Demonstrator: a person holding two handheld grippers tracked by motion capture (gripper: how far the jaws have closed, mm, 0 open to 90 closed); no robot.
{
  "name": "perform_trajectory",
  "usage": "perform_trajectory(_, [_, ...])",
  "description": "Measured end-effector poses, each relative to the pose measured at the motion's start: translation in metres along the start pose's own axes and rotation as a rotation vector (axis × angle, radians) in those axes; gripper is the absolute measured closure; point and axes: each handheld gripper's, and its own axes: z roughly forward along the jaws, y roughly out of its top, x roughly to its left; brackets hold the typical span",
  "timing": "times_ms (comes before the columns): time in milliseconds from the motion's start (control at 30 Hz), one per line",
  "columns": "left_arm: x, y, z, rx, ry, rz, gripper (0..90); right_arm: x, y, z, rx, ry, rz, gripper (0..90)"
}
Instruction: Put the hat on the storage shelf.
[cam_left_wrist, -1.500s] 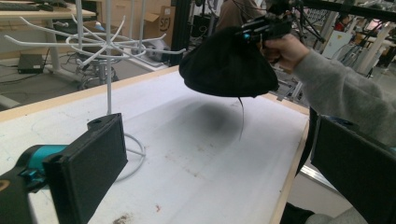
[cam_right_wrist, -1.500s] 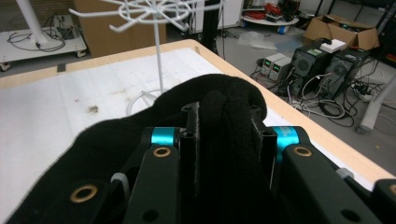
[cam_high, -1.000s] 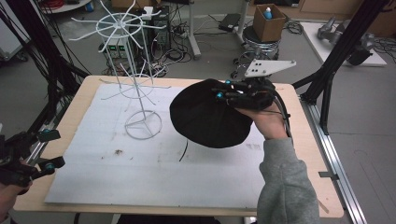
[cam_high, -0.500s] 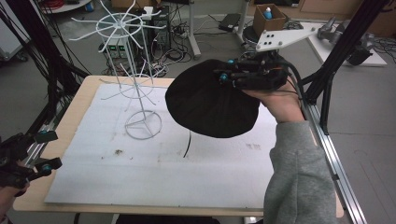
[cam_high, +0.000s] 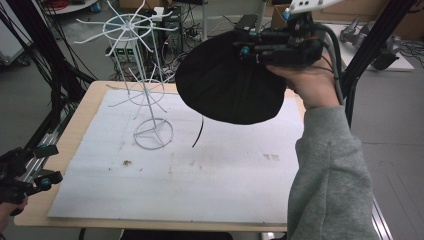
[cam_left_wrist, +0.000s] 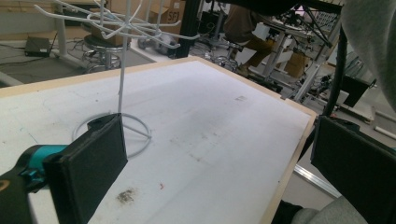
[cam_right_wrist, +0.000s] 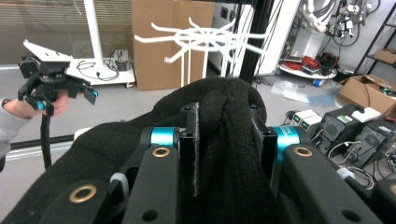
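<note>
Right gripper (cam_high: 243, 48), jaws clamped on the black hat (cam_high: 230, 82), holds it aloft; hanging it on the white rack (cam_high: 134, 37) remains undone.

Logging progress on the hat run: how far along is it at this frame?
Done: the right gripper is shut on a bunched fold of the black hat and holds it in the air, clear of the white mat. In hand: the hat hangs level with the upper hooks of the white wire rack. Left: nothing hangs on the rack yet. The left gripper waits open at the table edge.
</note>
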Motion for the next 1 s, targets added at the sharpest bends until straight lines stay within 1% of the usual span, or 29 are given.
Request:
perform_trajectory(167, [0.004,-0.001,-0.002,-0.003,0.005,-0.008,3.7,-0.001,0.030,-0.005,-0.011,-0.002,-0.033,70.8])
perform_trajectory(233, [0.006,-0.001,-0.002,-0.001,0.006,-0.011,3.7,-0.001,0.041,-0.006,-0.017,0.003,-0.041,70.8])
perform_trajectory(333, [0.008,-0.002,-0.003,-0.001,0.006,-0.017,3.7,-0.001,0.058,-0.007,-0.018,0.007,-0.066,70.8])
perform_trajectory(367, [0.011,-0.004,-0.004,0.006,0.004,-0.031,3.7,-0.001,0.063,-0.007,-0.014,0.007,-0.070,70.8])
perform_trajectory(467, [0.014,-0.005,-0.005,0.004,0.007,-0.040,3.7,-0.001,0.077,-0.007,-0.019,0.014,-0.082,70.8])
perform_trajectory(533, [0.015,-0.005,-0.007,-0.006,0.008,-0.043,3.7,0.000,0.085,-0.007,-0.032,0.007,-0.088,70.8])
perform_trajectory(700, [0.012,-0.003,-0.009,-0.012,0.008,-0.035,3.7,0.002,0.098,-0.005,-0.048,-0.005,-0.099,70.8])
perform_trajectory(867, [0.011,-0.003,-0.009,-0.012,0.007,-0.034,3.7,0.000,0.103,-0.001,-0.050,-0.024,-0.102,70.8])
perform_trajectory(1000, [0.009,-0.005,-0.007,0.001,0.011,-0.033,3.7,-0.004,0.108,0.010,-0.040,-0.035,-0.115,70.8])
